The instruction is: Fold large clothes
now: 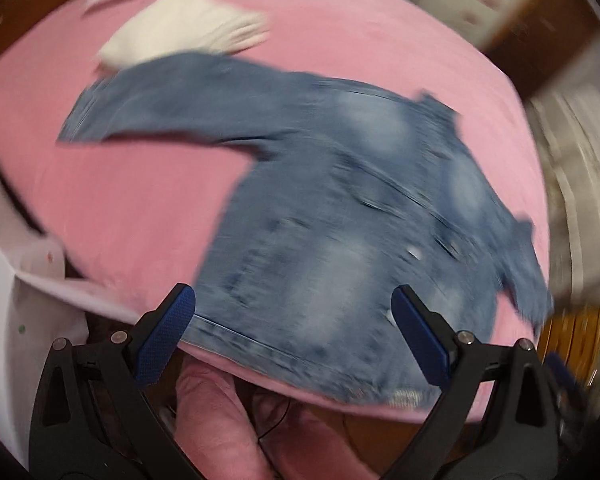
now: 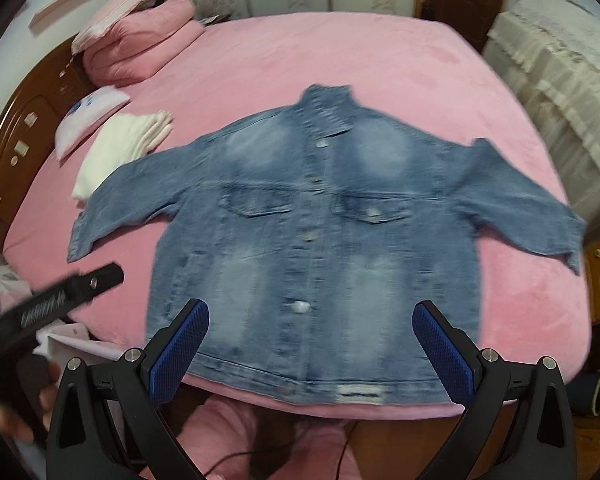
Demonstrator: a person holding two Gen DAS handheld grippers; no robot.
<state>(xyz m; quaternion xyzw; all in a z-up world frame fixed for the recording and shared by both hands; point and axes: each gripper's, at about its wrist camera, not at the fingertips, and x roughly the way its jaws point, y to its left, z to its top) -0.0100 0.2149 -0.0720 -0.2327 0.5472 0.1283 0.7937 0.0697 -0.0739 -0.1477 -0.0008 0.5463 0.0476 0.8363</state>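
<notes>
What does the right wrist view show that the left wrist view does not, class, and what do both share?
Only the right wrist view shows the stacked pink quilts, the jacket's collar upright and sharp, and the left gripper from outside, at the picture's left edge. Only the left wrist view shows the left gripper from behind, jaws apart, heavily blurred. Both share the denim jacket spread front-up on the pink bed and the folded white cloth. The right gripper is also open.
</notes>
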